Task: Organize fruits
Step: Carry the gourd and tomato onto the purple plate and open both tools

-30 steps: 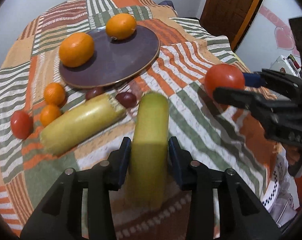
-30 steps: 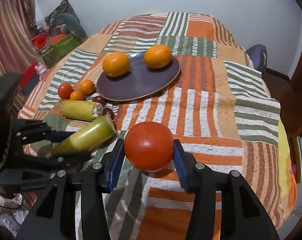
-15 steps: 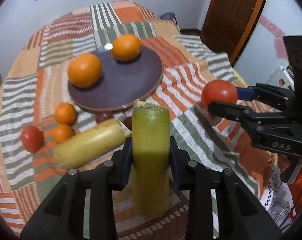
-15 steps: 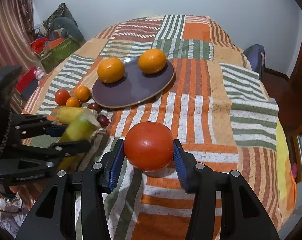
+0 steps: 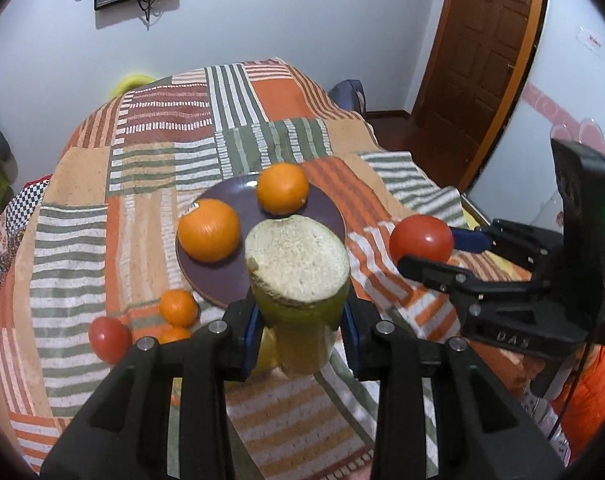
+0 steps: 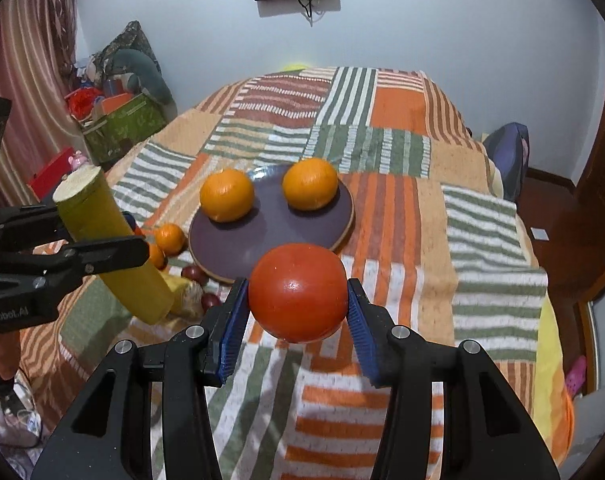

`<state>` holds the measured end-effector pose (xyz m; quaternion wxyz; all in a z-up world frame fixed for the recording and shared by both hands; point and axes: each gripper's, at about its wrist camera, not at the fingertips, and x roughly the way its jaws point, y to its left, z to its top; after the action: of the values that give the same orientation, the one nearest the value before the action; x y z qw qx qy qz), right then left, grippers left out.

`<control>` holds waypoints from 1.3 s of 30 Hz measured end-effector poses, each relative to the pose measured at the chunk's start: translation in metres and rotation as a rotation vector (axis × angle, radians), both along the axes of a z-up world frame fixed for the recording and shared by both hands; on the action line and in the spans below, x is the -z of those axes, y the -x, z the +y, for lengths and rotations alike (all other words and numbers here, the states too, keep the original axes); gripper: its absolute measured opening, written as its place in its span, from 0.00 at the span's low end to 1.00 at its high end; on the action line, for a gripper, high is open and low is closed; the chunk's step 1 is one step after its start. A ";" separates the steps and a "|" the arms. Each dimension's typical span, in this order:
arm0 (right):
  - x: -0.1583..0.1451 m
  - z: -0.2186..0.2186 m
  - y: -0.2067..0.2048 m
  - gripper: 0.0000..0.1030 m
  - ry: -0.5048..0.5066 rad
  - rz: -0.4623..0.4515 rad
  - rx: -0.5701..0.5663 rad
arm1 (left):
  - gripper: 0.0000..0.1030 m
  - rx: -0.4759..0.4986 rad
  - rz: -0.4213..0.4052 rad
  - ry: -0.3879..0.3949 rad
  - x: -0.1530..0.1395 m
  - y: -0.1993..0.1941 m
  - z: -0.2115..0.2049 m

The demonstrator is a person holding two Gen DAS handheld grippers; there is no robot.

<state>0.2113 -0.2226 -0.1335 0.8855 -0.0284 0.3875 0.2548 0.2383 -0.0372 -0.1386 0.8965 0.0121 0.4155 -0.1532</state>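
Note:
My left gripper (image 5: pixel 300 328) is shut on a yellow-green cylinder of fruit (image 5: pixel 298 276), tilted up with its pale cut end facing the camera; it also shows in the right wrist view (image 6: pixel 110 248). My right gripper (image 6: pixel 298 312) is shut on a red tomato (image 6: pixel 298 292), held above the cloth near the plate's front edge; the tomato also shows in the left wrist view (image 5: pixel 421 240). A dark purple plate (image 6: pixel 262 240) holds two oranges (image 6: pixel 227 195) (image 6: pixel 310 184).
On the patchwork cloth (image 6: pixel 422 208) left of the plate lie small tangerines (image 5: pixel 178 308), a red tomato (image 5: pixel 109 340), dark red plums (image 6: pixel 194 274) and another yellow piece (image 6: pixel 182 292). Boxes and clutter (image 6: pixel 118 120) stand at the left; a wooden door (image 5: pixel 482 60) is at the right.
My left gripper has lifted the yellow-green cylinder off the cloth and tilted it upward, cut end toward the camera. My right gripper with the tomato has risen and edged toward the plate.

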 end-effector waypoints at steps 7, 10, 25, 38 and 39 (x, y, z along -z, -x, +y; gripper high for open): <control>0.001 0.009 -0.017 0.43 0.008 -0.013 -0.007 | 0.33 -0.010 0.007 0.000 0.006 -0.026 0.001; 0.003 0.013 -0.027 0.43 0.010 -0.013 -0.011 | 0.33 -0.011 0.025 0.009 0.013 -0.039 0.002; 0.033 0.021 -0.072 0.43 0.056 0.028 -0.009 | 0.33 -0.049 0.114 0.003 0.058 -0.114 0.000; 0.046 0.032 -0.087 0.43 0.083 0.036 -0.037 | 0.33 -0.080 0.106 -0.011 0.061 -0.148 -0.001; 0.046 0.032 -0.087 0.43 0.085 0.036 -0.040 | 0.34 -0.090 0.103 -0.021 0.061 -0.150 0.000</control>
<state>0.2982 -0.1903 -0.1799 0.8712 -0.0692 0.4131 0.2561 0.3879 -0.0374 -0.1994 0.8797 -0.0053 0.4630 -0.1087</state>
